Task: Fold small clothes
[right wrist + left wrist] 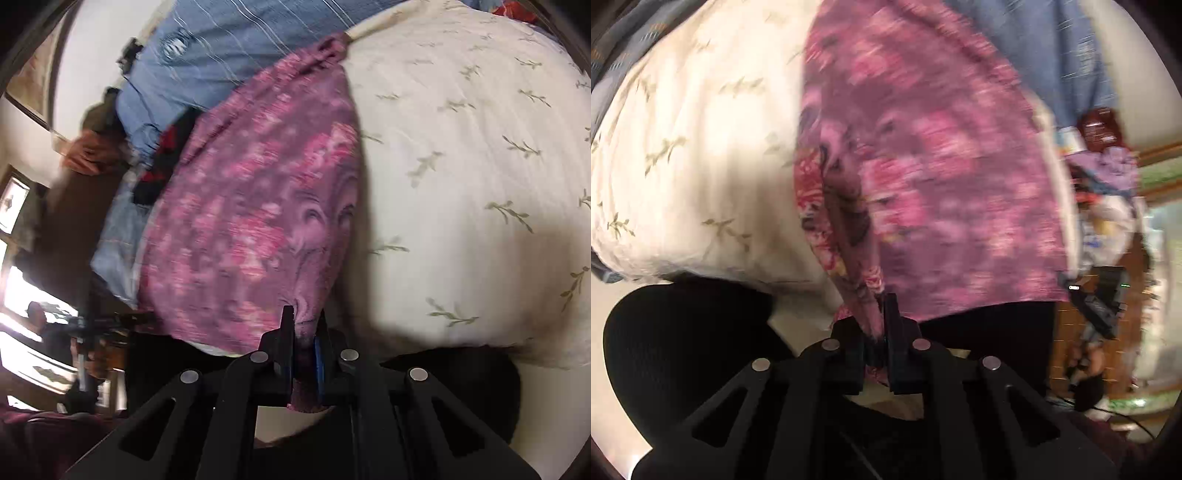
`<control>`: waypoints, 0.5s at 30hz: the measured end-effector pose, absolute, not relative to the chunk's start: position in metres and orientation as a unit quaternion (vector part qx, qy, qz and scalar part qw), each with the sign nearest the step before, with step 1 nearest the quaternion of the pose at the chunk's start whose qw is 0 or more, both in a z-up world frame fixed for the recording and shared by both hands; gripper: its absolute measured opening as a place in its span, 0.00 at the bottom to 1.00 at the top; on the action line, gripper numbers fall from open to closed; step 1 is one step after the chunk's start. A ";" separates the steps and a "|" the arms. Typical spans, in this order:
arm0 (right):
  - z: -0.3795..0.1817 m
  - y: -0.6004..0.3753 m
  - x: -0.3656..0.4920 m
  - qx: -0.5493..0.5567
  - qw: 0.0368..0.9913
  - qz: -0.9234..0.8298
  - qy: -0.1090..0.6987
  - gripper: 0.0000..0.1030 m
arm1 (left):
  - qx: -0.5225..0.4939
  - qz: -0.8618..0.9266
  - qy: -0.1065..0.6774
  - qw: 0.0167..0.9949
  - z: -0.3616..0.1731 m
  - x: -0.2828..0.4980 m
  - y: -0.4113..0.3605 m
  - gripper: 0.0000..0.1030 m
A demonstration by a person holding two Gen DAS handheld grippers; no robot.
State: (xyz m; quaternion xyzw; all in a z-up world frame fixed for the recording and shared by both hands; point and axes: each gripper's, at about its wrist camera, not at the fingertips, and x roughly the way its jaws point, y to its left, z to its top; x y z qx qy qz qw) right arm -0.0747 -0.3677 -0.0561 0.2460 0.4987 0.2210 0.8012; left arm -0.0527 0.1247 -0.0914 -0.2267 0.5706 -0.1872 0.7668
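My left gripper and right gripper each pinch an edge of the pink cloth, spread over the white cover

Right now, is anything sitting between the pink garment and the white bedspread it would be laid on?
Nothing visible. Both tongs, left and right, are shut on the pink floral garment, and the white leaf-print bedspread beside it looks bare.
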 end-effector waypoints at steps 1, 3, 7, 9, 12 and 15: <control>-0.052 -0.368 -0.075 0.257 0.800 0.229 0.492 0.08 | -0.234 -0.197 0.557 0.772 -0.082 -0.056 0.126 0.06; -0.036 -0.369 -0.075 0.284 0.798 0.252 0.467 0.08 | -0.248 -0.216 0.522 0.787 -0.059 -0.055 0.129 0.06; -0.012 -0.368 -0.064 0.319 0.802 0.274 0.424 0.08 | -0.286 -0.234 0.479 0.797 -0.032 -0.036 0.139 0.06; -0.003 -0.367 -0.051 0.336 0.802 0.281 0.405 0.08 | -0.296 -0.233 0.468 0.800 -0.025 -0.019 0.141 0.06; 0.009 -0.365 -0.030 0.350 0.807 0.287 0.380 0.08 | -0.304 -0.224 0.456 0.806 -0.019 0.002 0.147 0.06; 0.018 -0.368 -0.003 0.368 0.810 0.287 0.355 0.08 | -0.318 -0.214 0.446 0.809 -0.015 0.031 0.149 0.06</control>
